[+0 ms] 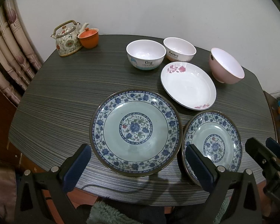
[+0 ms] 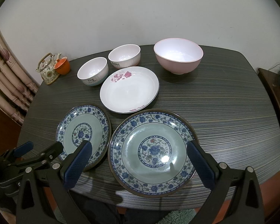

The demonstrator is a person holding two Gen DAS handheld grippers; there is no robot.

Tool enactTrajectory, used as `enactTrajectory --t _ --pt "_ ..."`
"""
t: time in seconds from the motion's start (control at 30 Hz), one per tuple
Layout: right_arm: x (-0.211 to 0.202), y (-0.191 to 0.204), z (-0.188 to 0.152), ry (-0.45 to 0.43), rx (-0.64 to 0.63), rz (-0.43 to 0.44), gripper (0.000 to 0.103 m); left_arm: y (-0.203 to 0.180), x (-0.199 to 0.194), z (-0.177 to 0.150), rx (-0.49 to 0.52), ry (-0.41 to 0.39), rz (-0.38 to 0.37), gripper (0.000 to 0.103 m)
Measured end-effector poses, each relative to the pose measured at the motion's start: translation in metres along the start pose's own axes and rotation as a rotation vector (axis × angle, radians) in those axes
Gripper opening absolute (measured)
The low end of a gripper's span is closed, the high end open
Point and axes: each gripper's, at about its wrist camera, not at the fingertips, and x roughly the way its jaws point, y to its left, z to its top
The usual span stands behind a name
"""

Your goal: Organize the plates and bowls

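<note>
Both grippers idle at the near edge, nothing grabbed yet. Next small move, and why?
Probably ease the right gripper forward and down onto the near rim of the blue floral plate under it. Its jaws stand open and empty, that plate lies flat on the table by its twin, and no plates are stacked yet. The left gripper is open too.

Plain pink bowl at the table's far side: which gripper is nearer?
Right. The right gripper faces the plain pink bowl almost straight ahead across the table; the left gripper sits further left, the bowl off to its right.
</note>
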Motion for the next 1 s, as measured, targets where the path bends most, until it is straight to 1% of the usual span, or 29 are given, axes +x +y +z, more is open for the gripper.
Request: enactTrajectory --t 0.27,0.43,0.57,0.63,0.67,0.73,0.87,0.9,1.0 --pt "0.002 0.003 -0.001 -0.001 -0.014 0.003 0.101 0.009 0.005 0.001 -0.033 0.011 -0.020 0.103" --pt "0.007 0.006 0.003 0.013 -0.035 0.033 0.098 0.025 0.007 0.005 -0.078 0.020 -0.051 0.103" --pt "0.019 0.005 0.008 0.062 -0.034 0.127 0.092 0.041 0.010 0.008 -0.129 0.031 -0.089 0.103" --pt "0.028 0.004 0.012 0.096 -0.033 0.179 0.085 0.051 0.013 0.010 -0.157 0.046 -0.108 0.103" --pt "0.031 0.004 0.013 0.110 -0.028 0.198 0.083 0.057 0.014 0.011 -0.174 0.048 -0.119 0.102" --pt "0.038 0.006 0.015 0.124 -0.035 0.232 0.080 0.068 0.016 0.015 -0.201 0.054 -0.131 0.099" --pt "0.051 0.012 0.020 0.161 -0.053 0.271 0.076 0.088 0.022 0.019 -0.257 0.076 -0.157 0.091" --pt "0.055 0.013 0.023 0.175 -0.055 0.272 0.075 0.094 0.024 0.019 -0.275 0.084 -0.161 0.087" --pt "0.066 0.021 0.027 0.206 -0.071 0.295 0.075 0.112 0.030 0.022 -0.329 0.111 -0.186 0.082"
